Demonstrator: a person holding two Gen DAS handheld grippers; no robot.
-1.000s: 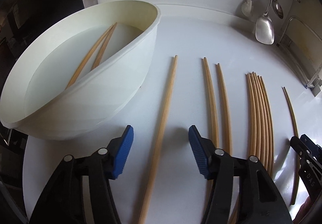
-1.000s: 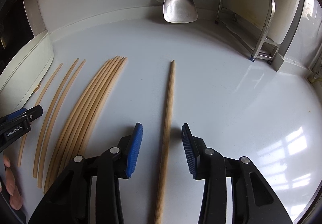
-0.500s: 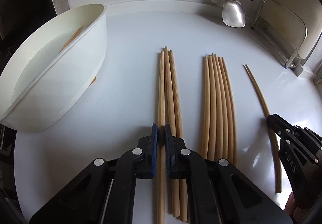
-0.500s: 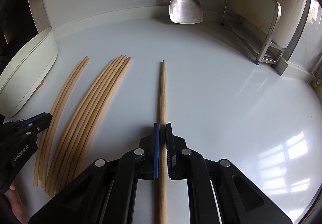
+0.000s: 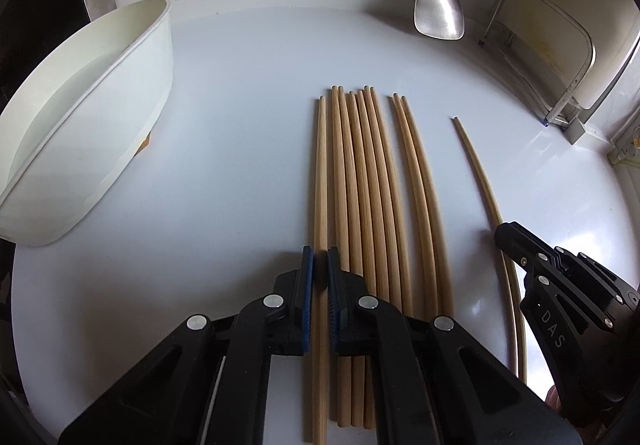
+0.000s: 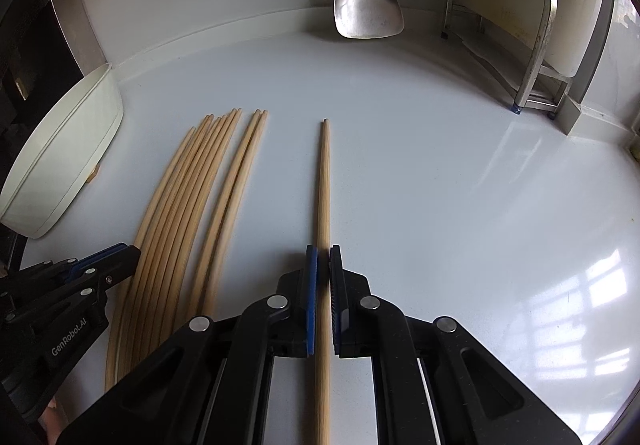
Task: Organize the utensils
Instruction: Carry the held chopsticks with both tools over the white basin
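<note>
Table (image 5: 248, 93) comes first, big and white, and it holds all the things. White bowl (image 5: 92, 117) sits on its left side, well apart from the sticks, and what is inside it cannot be seen. Next comes the row of chopsticks (image 5: 372, 205), lying side by side in the middle of the table. Left gripper (image 5: 319, 269) is pinched tight on the leftmost chopstick (image 5: 320, 173), which lies just beside the row. Right gripper (image 6: 323, 265) is pinched tight on a single chopstick (image 6: 324, 181) that lies alone, to the right of the row and apart from it. I think the step now is to bring both loose sticks over to join the row, one from each side. The next move may need a gentle slide sideways, so the sticks stay straight and the tips line up with the others. Only the left view shows the leftmost stick inside its gripper. Only the right view shows the lone stick held between the blue pads (image 6: 311, 285), since in the left view that gripper is seen from the side. A metal spatula (image 6: 368, 13) hangs on the back wall.
</note>
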